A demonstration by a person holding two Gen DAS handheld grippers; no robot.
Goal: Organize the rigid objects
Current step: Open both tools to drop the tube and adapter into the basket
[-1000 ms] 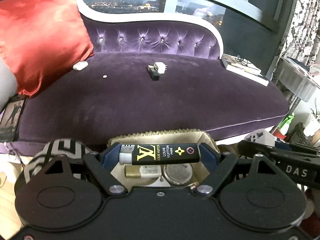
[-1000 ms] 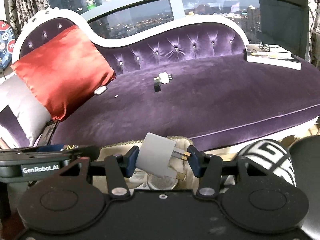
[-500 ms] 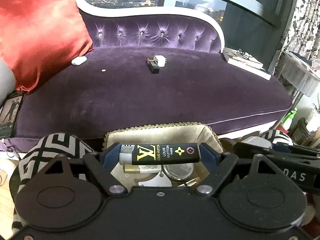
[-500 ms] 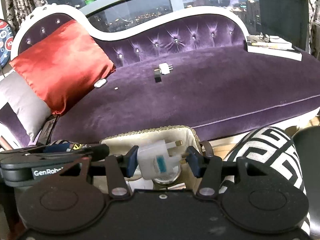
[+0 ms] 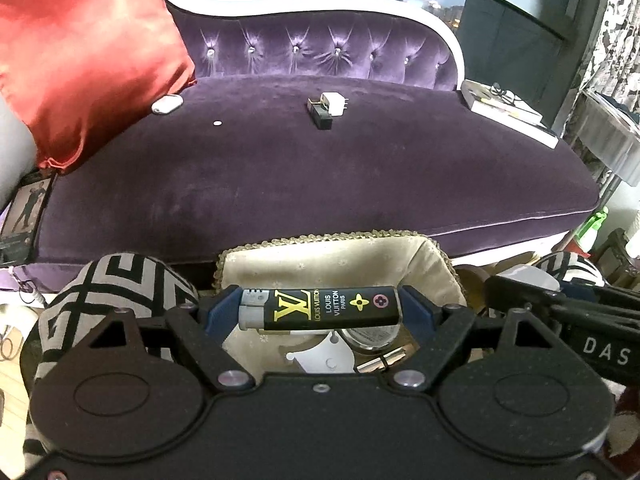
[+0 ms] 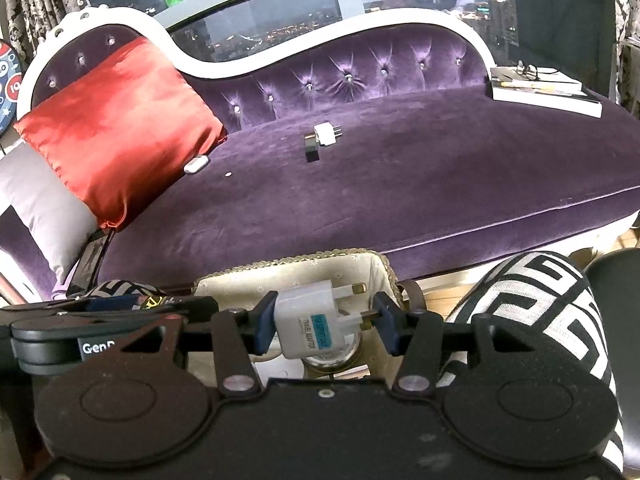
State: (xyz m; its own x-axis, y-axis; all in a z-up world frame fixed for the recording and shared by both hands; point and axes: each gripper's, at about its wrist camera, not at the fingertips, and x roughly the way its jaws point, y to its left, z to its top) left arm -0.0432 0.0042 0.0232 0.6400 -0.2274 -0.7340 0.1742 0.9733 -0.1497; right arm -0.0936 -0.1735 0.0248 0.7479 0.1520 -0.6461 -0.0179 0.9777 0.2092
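My left gripper [image 5: 320,310] is shut on a black lighter [image 5: 320,309] with a yellow logo, held crosswise over a cream fabric-lined basket [image 5: 340,256]. My right gripper [image 6: 326,318] is shut on a white travel adapter [image 6: 310,320] with brass prongs, over the same basket [image 6: 296,270]. Inside the basket lie a round tin [image 5: 370,336] and a white plug [image 5: 324,360]. On the purple sofa seat lie a white plug [image 5: 334,103] beside a black block [image 5: 320,117], a white case [image 5: 167,104] and a small white disc [image 5: 217,123].
A red cushion [image 5: 80,52] leans at the sofa's left end. Books with glasses on top [image 5: 506,110] lie at its right end. Patterned black-and-white cushions [image 5: 108,292] [image 6: 532,304] flank the basket. The other gripper shows at the edge of each view.
Both grippers have pulled back and risen over the basket, so more of it shows. The adapter has turned in the right jaws, its label now facing me.
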